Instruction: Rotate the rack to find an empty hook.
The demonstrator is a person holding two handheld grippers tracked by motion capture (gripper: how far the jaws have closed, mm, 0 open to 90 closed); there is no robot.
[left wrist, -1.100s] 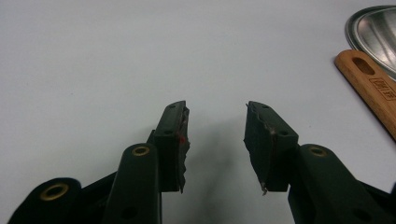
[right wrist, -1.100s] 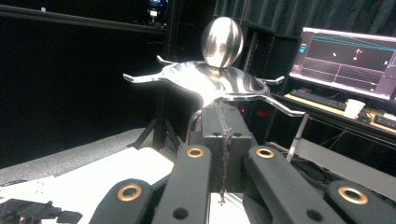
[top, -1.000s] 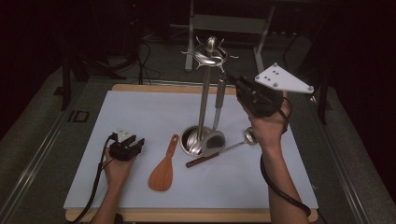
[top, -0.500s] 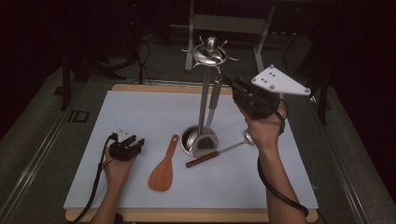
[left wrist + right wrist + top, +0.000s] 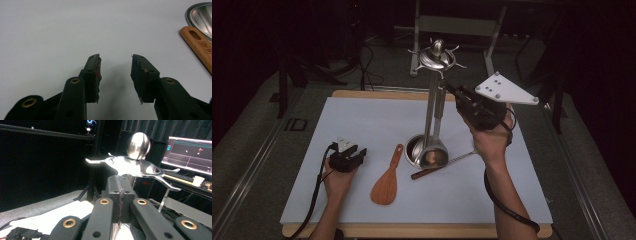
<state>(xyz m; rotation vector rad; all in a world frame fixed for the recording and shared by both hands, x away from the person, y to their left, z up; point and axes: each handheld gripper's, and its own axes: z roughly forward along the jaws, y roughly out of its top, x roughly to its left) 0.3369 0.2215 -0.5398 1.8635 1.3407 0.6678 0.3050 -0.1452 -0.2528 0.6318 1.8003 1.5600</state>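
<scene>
On the white table mat [image 5: 362,125], our right gripper [image 5: 453,92], clamped on the handle of the long steel ladle [image 5: 435,156], has edged the ladle nearer the chrome hook stand [image 5: 438,54] for hanging, while our left gripper [image 5: 115,63] rests open.

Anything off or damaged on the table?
Yes: the left gripper's fingers have ragged, chipped pad edges. A long steel utensil lies slanted against the rack's base. The wooden spatula looks intact.
</scene>
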